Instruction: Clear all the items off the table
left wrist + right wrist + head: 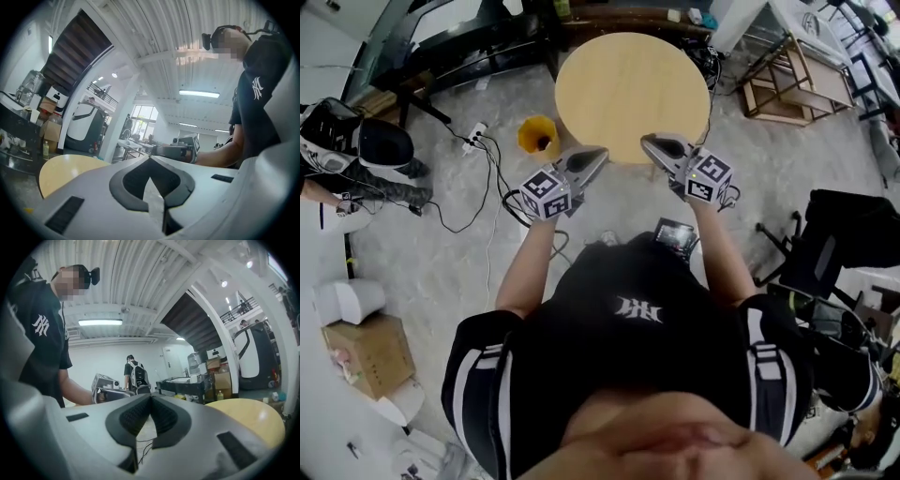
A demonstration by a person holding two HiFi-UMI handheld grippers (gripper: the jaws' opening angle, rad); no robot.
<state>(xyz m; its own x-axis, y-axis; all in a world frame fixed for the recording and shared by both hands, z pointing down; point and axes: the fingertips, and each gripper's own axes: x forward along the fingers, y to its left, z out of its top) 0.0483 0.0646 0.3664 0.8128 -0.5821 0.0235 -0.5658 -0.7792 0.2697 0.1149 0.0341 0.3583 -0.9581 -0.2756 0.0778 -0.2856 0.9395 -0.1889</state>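
Over the tabletop's (pixel 628 84) near edge, the left gripper (pixel 601 151) and right gripper (pixel 645 141) are hovering with fingers closed and empty, apparently because no items are lying there to grab.

A yellow bucket (pixel 538 137) stands on the grey floor (pixel 450 272), near a white power strip (pixel 474 138). A cardboard box (pixel 367 354) sits lower left. A wooden frame (pixel 787 89) lies upper right. A person wearing a backpack (pixel 136 373) stands far off.

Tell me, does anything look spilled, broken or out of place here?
Nothing stands out. The round table has a bare, unmarked top; the yellow bin stands upright on the floor beside it.
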